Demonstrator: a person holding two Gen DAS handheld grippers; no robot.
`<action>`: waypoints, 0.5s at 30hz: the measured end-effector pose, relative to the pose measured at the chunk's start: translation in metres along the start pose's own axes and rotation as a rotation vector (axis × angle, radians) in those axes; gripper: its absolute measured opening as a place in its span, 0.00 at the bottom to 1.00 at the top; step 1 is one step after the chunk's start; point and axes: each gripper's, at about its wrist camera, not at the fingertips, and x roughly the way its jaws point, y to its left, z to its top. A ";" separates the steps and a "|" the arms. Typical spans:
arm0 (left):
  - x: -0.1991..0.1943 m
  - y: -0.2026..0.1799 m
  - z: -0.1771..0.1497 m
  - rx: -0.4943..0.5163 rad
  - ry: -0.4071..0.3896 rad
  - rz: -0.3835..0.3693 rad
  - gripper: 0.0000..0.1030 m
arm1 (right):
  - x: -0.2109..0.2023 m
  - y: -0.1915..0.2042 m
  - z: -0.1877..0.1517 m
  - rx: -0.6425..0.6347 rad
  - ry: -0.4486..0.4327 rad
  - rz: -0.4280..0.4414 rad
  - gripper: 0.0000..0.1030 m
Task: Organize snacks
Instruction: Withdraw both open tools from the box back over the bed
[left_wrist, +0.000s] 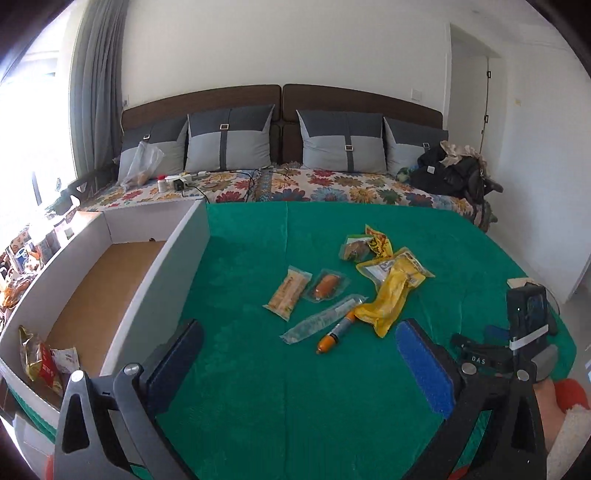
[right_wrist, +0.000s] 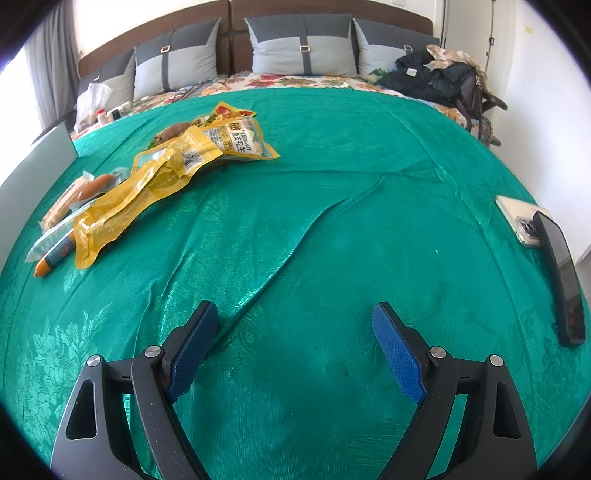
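Your snacks cluster mid-frame on the green cloth (left_wrist: 258, 387): a long yellow packet (left_wrist: 391, 295), an orange sausage stick (left_wrist: 332, 338). The white box (left_wrist: 162, 266) sits left. Your left gripper (left_wrist: 299, 354) and right gripper (right_wrist: 295, 332) gape wide, empty.

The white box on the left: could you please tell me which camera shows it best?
The left wrist view: the white box shows its brown floor and packets in the near corner. The right wrist view catches only one wall at the left edge.

Before me the surface under its green cloth (left_wrist: 258, 387) carries a white cardboard box (left_wrist: 177, 254) at its left edge, a loose cluster of snack packets (left_wrist: 391, 291) mid-cloth, an orange sausage stick (left_wrist: 330, 338) beside them, and two phones (right_wrist: 554, 258) at the right edge.
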 end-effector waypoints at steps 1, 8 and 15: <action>0.017 -0.009 -0.015 0.022 0.058 -0.016 1.00 | 0.000 0.000 0.000 0.000 0.000 0.000 0.85; 0.095 -0.011 -0.056 0.056 0.248 0.019 1.00 | 0.000 0.000 0.000 0.000 0.000 0.000 0.85; 0.128 0.022 -0.069 -0.010 0.283 0.040 0.99 | 0.000 0.000 0.000 0.000 0.000 0.000 0.85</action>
